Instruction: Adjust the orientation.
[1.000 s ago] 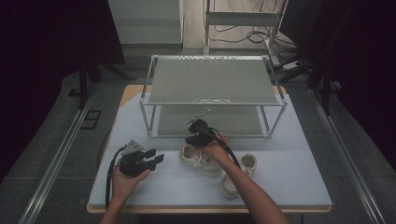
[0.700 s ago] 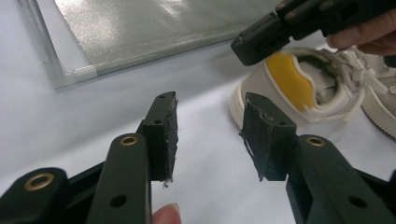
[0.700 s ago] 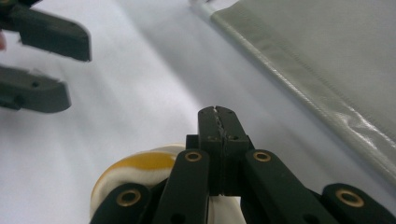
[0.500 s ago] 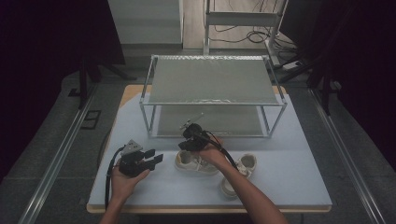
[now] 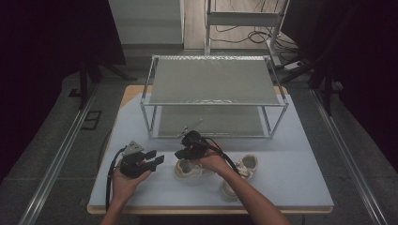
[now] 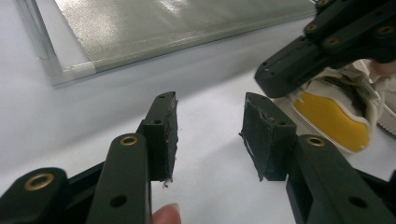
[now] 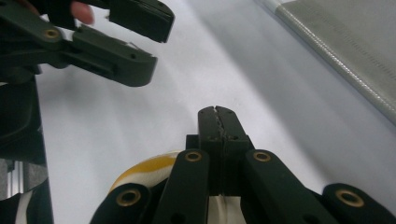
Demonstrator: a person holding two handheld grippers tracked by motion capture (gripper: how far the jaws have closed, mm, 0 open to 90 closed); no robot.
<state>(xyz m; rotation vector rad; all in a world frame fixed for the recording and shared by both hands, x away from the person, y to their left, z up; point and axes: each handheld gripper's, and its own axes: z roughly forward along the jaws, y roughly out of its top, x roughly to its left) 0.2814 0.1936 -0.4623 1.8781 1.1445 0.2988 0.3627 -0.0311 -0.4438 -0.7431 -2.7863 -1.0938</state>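
At the near edge of the table (image 5: 291, 187), two forearms enter the high view from six o'clock. The left hand cradles the left gripper (image 5: 152, 159) low over the white top, jaws pointing toward three o'clock, standing apart with bare table between them. The right forearm slants up toward eleven o'clock; its right gripper (image 5: 184, 153) sits at the heel end of a cream shoe (image 5: 187, 169), jaws pressed together. Whether shoe fabric is pinched between them cannot be told, though its tips look bare.

The left gripper view adds the shoe's yellow insole (image 6: 332, 119) at two o'clock, with the right gripper directly over its collar. The right gripper view adds the closed jaw tips meeting flush, the yellow insole (image 7: 144, 173) just under them at seven o'clock, and the left gripper (image 7: 140, 37) at eleven o'clock.

Counted: two grippers, two shoes. The second shoe (image 5: 239, 176) lies at four o'clock from the first, just beside the right forearm. Farther off, at twelve o'clock, stands one metal rack (image 5: 213, 84) with two shelves.
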